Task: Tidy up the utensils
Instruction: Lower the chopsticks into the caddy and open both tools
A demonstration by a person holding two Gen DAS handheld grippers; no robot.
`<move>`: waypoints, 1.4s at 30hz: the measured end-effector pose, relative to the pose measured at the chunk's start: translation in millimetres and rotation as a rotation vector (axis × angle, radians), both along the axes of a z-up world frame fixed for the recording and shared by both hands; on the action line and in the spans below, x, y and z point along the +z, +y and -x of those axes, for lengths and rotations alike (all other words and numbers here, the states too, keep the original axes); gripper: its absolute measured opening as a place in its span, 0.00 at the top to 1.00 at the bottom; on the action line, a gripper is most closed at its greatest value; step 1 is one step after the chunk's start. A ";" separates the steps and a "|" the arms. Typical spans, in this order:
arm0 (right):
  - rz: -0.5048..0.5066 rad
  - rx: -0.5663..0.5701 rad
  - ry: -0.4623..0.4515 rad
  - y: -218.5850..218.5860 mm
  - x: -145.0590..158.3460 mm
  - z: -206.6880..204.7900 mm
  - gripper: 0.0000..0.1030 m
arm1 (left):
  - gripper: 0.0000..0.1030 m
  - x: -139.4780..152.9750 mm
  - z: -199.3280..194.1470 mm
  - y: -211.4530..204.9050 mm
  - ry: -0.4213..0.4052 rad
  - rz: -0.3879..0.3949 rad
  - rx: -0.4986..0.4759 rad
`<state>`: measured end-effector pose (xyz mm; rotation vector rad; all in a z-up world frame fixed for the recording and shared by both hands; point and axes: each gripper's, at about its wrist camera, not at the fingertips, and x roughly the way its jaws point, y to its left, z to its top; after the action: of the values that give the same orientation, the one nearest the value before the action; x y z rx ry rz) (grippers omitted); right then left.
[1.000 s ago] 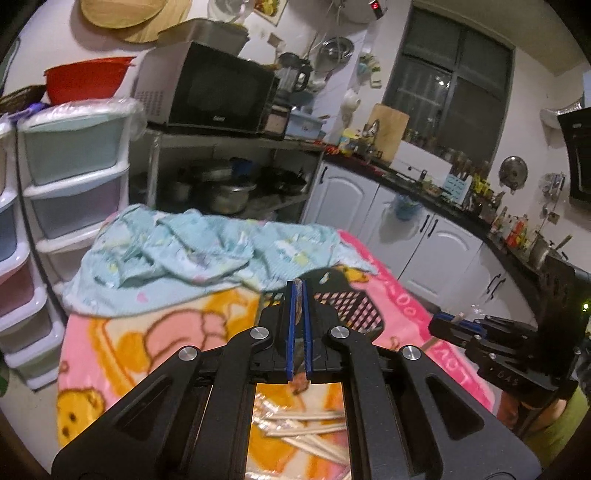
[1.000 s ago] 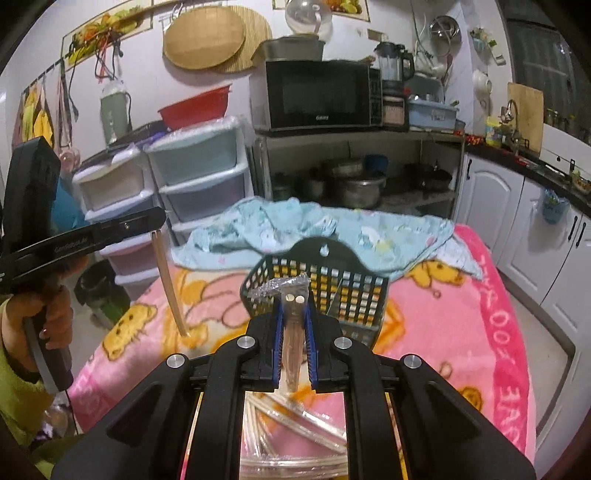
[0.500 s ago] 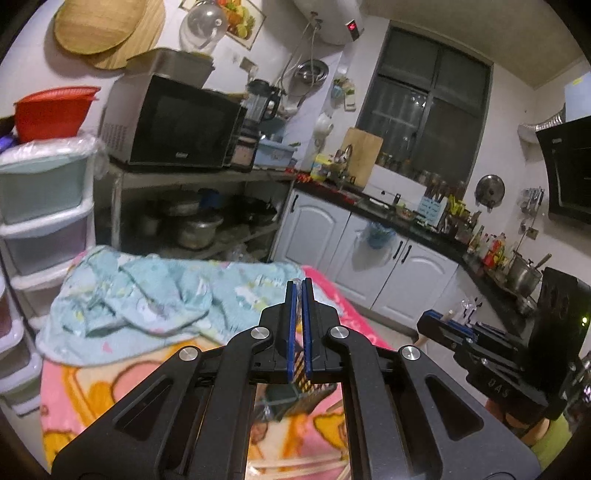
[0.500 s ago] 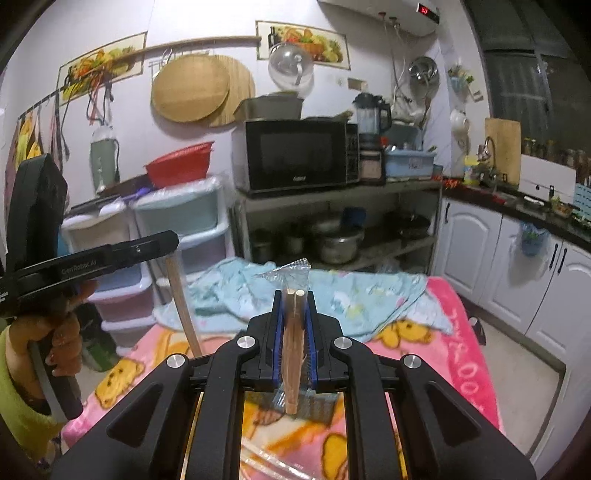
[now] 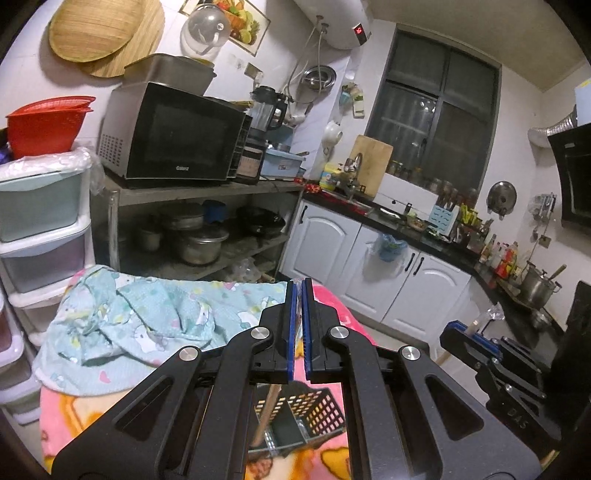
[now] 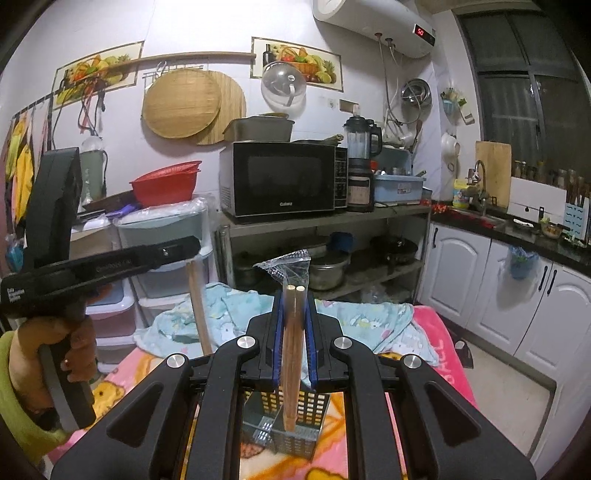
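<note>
A lived-in home kitchen: a black microwave [image 6: 282, 178] sits on a metal shelf with pots [image 6: 327, 266] below it, a blender [image 6: 360, 146] just to its right, a wall-mounted water heater [image 6: 373, 24] above, and white cabinets [image 6: 491, 280] with a sink tap [image 6: 478, 173] further right

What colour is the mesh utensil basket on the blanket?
Black: the perforated plastic utensil basket shows its black mesh wall best in the left wrist view.

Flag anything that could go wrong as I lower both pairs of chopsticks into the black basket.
The right gripper holds wrapped chopsticks over the basket; their loose plastic wrapper might snag. The left gripper brings its chopsticks toward the same basket, so they could collide. The light basket on soft blanket may tip.
</note>
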<state>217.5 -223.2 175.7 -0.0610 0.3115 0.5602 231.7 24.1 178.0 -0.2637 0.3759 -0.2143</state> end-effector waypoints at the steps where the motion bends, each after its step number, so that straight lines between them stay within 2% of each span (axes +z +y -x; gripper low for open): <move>1: 0.001 -0.002 0.000 1.4 -0.8 -2.0 0.90 | 0.99 -3.1 -3.2 -1.5 0.002 -0.006 0.003; 6: 0.006 -0.011 0.005 8.5 -11.0 -12.1 0.90 | 0.99 -16.5 -12.9 0.1 0.008 -0.009 0.015; 12: 0.013 -0.021 0.060 13.8 -31.0 -24.2 0.90 | 0.99 -38.4 -20.8 -0.2 0.032 -0.015 0.013; 29: 0.037 -0.055 0.169 16.6 -75.4 -41.7 0.90 | 0.98 -81.2 -15.4 5.3 0.097 -0.064 0.000; 33: 0.043 -0.062 0.187 16.5 -81.0 -42.7 0.87 | 0.78 -86.6 -11.0 10.3 0.110 -0.061 0.011; 34: 0.044 -0.064 0.192 15.8 -82.1 -42.5 0.83 | 0.73 -87.3 -9.4 11.3 0.111 -0.060 0.014; 36: 0.037 -0.069 0.193 13.2 -83.3 -40.4 0.65 | 0.65 -87.6 -5.8 14.9 0.111 -0.058 0.021; 40: 0.028 -0.077 0.189 7.7 -82.5 -35.4 0.53 | 0.42 -86.7 3.6 21.9 0.108 -0.048 0.039; 42: 0.018 -0.077 0.187 4.7 -81.2 -31.8 0.49 | 0.34 -85.3 9.4 25.1 0.103 -0.037 0.045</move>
<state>249.3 -218.5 94.5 -0.0143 0.4989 0.4874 222.2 49.1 92.7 -0.2473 0.4753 -0.1499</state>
